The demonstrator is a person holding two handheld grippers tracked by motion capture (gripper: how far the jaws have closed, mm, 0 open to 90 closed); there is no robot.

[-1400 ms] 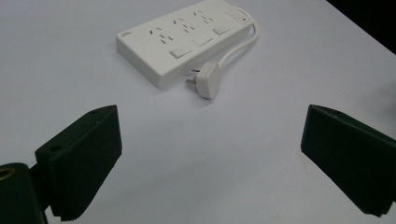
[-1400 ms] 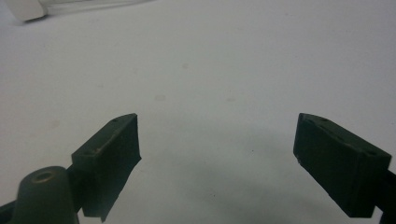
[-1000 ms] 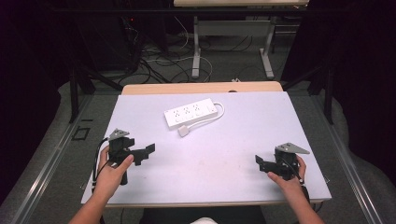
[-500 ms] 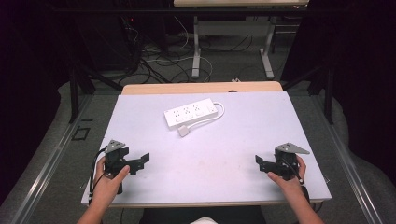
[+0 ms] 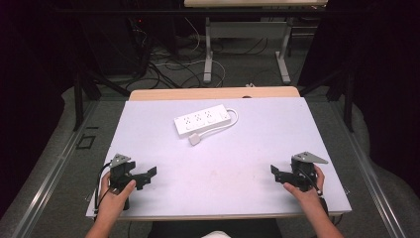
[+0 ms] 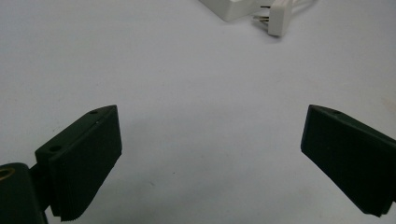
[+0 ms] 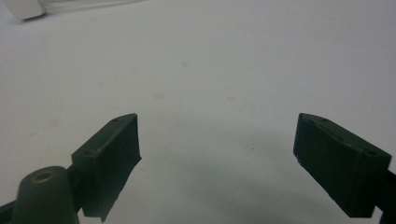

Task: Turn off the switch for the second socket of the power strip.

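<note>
Bench (image 5: pixel 277 129): a flat, pale, matt sheet with a bare wooden strip along its far edge. It carries everything you are working with.

Power strip (image 5: pixel 203 120): a white, smooth plastic bar with rounded corners and a row of sockets on top. It lies at a slant on the far middle of the bench, well apart from both of your grippers. Its near corner shows at the top of the left gripper view (image 6: pixel 219 7).

Plug (image 5: pixel 194 139): a small white block lying just beside the strip's near long edge. In the left gripper view (image 6: pixel 275 21) its metal pins point toward the strip.

Cord (image 5: pixel 234 118): thin and white, looping out from the strip's right end.

Left gripper (image 5: pixel 148 173): you hold it low over the near left corner of the bench, with your left hand (image 5: pixel 116 196) wrapped around its black body. In its own view (image 6: pixel 210 158) the fingers (image 6: pixel 84 154) stand wide apart. They are black, blocky wedges with finely ribbed inner faces, and bare bench lies between them.

Right gripper (image 5: pixel 274 171): it sits at the near right of the bench in your right hand (image 5: pixel 302 191), with a grey plate on top. In its own view (image 7: pixel 217 158) the fingers (image 7: pixel 341 163) are spread wide and grip nothing. They are dull black with screw holes.
</note>
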